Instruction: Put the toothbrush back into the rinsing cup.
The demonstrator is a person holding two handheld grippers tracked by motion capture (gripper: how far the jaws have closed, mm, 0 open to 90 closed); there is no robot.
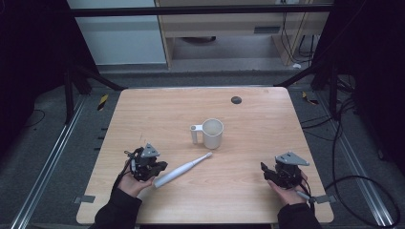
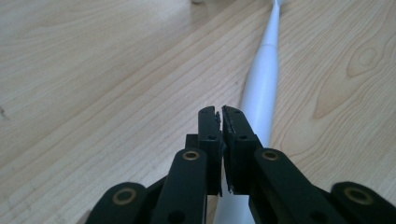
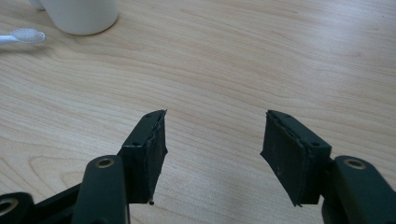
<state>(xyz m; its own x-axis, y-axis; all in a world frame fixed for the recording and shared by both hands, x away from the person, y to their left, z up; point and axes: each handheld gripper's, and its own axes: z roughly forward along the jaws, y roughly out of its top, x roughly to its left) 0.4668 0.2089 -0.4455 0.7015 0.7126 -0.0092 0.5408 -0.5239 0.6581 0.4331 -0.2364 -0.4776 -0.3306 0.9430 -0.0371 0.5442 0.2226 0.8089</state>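
A white electric toothbrush [image 1: 181, 170] lies flat on the wooden table [image 1: 143, 114], its brush head pointing toward a white mug [image 1: 212, 133] with its handle on the left. My left gripper [image 1: 162, 167] sits at the thick end of the toothbrush. In the left gripper view its jaws [image 2: 220, 114] are pressed together just above the toothbrush handle [image 2: 261, 88], which runs on underneath them. My right gripper [image 1: 264, 169] rests at the table's front right, open [image 3: 215, 126] over bare wood. The mug [image 3: 81, 14] and the brush head [image 3: 25, 36] lie far off.
A small dark round spot [image 1: 236, 99] marks the table near its far edge. Bare wood stretches between the two grippers and to the right of the mug. Cables lie on the floor to the right of the table.
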